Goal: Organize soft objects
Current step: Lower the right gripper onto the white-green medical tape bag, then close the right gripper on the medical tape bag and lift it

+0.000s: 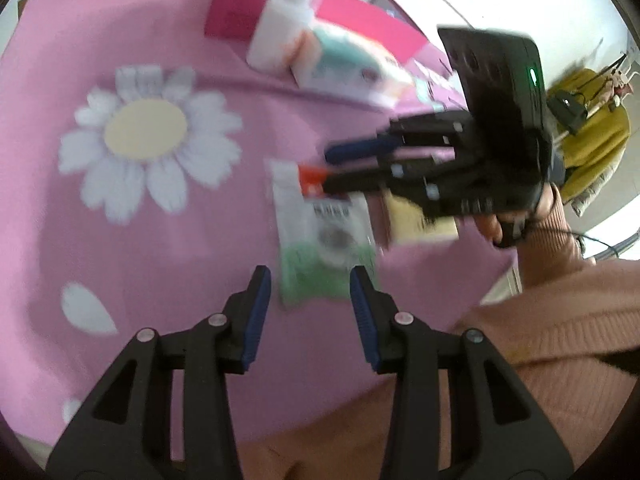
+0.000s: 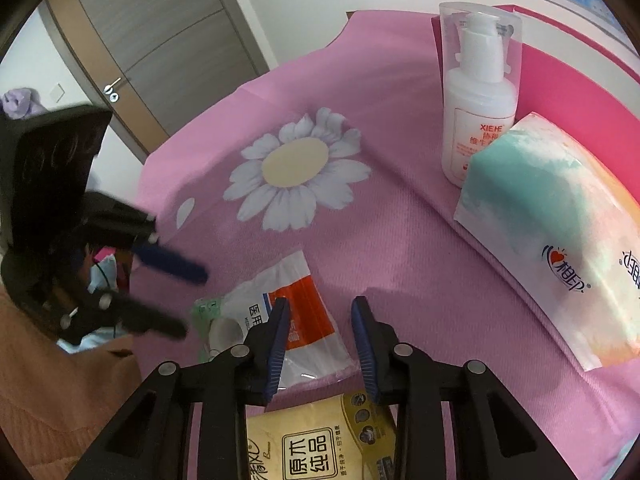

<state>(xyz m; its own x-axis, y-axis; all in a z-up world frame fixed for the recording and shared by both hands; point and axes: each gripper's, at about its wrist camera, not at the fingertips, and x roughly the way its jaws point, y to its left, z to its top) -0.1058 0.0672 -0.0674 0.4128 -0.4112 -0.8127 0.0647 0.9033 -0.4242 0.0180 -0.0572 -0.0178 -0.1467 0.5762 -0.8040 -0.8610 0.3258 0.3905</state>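
A white plastic bag with an orange label [image 2: 298, 320] lies on the pink flowered cloth [image 2: 400, 248], over a green-and-white packet [image 2: 208, 320]. The packet also shows blurred in the left wrist view [image 1: 324, 240]. A yellow tissue pack [image 2: 316, 440] lies near the cloth's front edge. A large teal-and-white tissue pack [image 2: 560, 240] rests at the right. My right gripper [image 2: 322, 336] is open and empty just above the white bag. My left gripper [image 1: 310, 300] is open and empty, hovering near the green packet. The right gripper also shows in the left wrist view [image 1: 320, 164], the left gripper in the right wrist view [image 2: 192, 300].
A white pump bottle [image 2: 478, 112] in clear packaging stands at the back right, next to a magenta box [image 2: 568, 80]. A white daisy print [image 2: 298, 168] marks the cloth's middle. A door [image 2: 160, 40] is behind. My pink-sleeved arm [image 1: 560, 320] is at the right.
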